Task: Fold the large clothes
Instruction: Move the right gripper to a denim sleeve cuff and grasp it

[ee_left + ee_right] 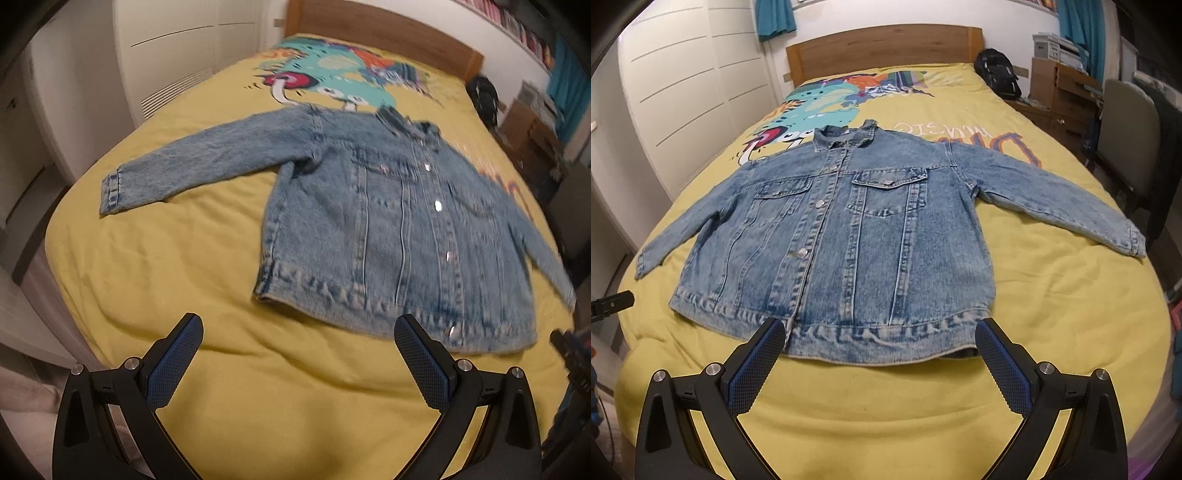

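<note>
A: On yellow printed bedspread (1015, 332): light-blue buttoned denim jacket (849, 236), flat, front up, sleeves spread

B: Left gripper (298, 328), right gripper (880, 332): spread wide, empty, above near hem

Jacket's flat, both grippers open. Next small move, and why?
Probably bring the left gripper forward and left to the cuff of the outstretched sleeve, to fold it across the front. The denim jacket lies buttoned, face up and spread flat on the yellow bedspread, both sleeves out. Both grippers are open and hold nothing; the right gripper hovers at the hem.
</note>
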`<action>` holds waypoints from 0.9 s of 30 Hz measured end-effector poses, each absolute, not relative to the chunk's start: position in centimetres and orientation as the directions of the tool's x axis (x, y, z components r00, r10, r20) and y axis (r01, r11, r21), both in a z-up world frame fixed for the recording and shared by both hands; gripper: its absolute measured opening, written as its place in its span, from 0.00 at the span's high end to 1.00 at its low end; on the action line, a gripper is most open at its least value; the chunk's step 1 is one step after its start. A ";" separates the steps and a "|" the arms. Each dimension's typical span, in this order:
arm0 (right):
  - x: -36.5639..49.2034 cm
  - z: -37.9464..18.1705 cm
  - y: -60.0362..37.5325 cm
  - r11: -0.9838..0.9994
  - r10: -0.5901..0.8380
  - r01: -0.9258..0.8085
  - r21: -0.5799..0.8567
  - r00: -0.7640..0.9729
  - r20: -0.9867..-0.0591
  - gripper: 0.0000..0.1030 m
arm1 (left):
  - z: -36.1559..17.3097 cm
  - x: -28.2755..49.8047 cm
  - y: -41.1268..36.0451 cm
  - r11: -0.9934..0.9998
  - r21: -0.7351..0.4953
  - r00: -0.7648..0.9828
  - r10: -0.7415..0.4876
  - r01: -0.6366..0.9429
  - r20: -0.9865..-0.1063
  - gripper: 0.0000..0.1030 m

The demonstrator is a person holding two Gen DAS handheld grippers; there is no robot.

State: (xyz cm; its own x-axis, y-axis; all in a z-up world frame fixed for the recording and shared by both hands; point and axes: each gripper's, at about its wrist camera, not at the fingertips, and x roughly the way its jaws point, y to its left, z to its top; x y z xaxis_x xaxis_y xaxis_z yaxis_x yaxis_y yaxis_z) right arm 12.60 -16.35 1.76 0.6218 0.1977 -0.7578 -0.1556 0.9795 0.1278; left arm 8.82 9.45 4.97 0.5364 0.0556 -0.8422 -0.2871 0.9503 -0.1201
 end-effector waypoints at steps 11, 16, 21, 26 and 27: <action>18.8 -0.5 -25.0 0.980 0.126 0.046 0.195 0.612 -0.780 0.00 | 5.6 10.9 8.6 0.961 -0.061 0.510 0.089 -0.270 -0.856 0.01; 21.6 -2.2 -31.8 0.953 0.072 0.193 0.233 0.604 -0.794 0.00 | 5.0 11.6 8.7 0.954 -0.049 0.476 0.103 -0.296 -0.874 0.01; 24.0 -4.4 -39.0 0.898 0.053 0.327 0.296 0.586 -0.808 0.00 | 4.3 12.1 8.4 0.954 -0.031 0.441 0.108 -0.298 -0.891 0.01; 25.6 -6.4 -44.2 0.834 0.056 0.426 0.352 0.568 -0.821 0.01 | 3.7 12.5 8.3 0.947 -0.005 0.407 0.134 -0.322 -0.903 0.01; 25.9 -6.6 -45.0 0.823 0.058 0.438 0.361 0.568 -0.821 0.02 | 3.6 12.6 8.3 0.945 0.009 0.400 0.147 -0.326 -0.905 0.01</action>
State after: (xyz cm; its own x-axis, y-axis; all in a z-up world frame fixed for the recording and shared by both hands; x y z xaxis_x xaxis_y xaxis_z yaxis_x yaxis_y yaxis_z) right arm 25.87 -45.01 -6.63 0.5680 0.0576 -0.8210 0.4384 0.8231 0.3610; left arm 12.62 8.33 3.60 0.4000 0.1468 -0.9047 -0.3256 0.9455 0.0094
